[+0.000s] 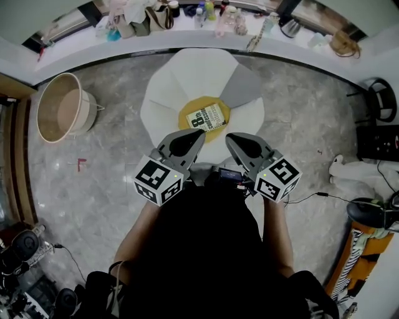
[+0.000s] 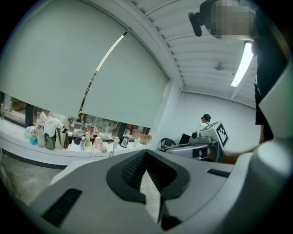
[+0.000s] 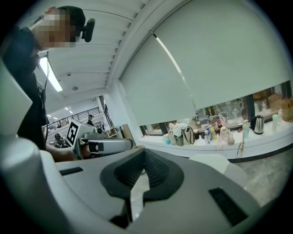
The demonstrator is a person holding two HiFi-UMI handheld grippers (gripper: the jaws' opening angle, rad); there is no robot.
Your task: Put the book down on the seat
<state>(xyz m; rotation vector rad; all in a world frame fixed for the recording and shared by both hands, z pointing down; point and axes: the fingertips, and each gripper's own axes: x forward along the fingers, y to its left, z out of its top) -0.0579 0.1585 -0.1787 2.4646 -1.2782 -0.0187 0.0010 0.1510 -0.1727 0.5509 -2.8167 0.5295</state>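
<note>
The book (image 1: 207, 116) lies flat, face up and a little askew, on the yellow centre of the flower-shaped seat (image 1: 181, 75), whose petals are white apart from one grey one at the far right. The person in black stands at the near edge of the seat with both tools held side by side and close to the body, noses angled in toward each other above the near petals, just short of the book and not touching it. The left gripper (image 1: 187, 142) has its jaws together with nothing between them, and the right gripper (image 1: 244, 144) looks the same: jaws closed, holding nothing. Each gripper view looks past the other gripper to a pale roller blind (image 2: 68, 55) and a window ledge (image 1: 156, 38). The ledge curves round the far side of the seat and is crowded with bottles (image 1: 206, 11), bags (image 1: 140, 22) and a kettle (image 1: 290, 27). On the grey marble floor (image 1: 106, 180), well to the left of the seat, stands a round basket (image 1: 62, 107). To the right a black cable (image 1: 318, 195) trails across the floor toward more gear by the wall, clear of the seat.
</note>
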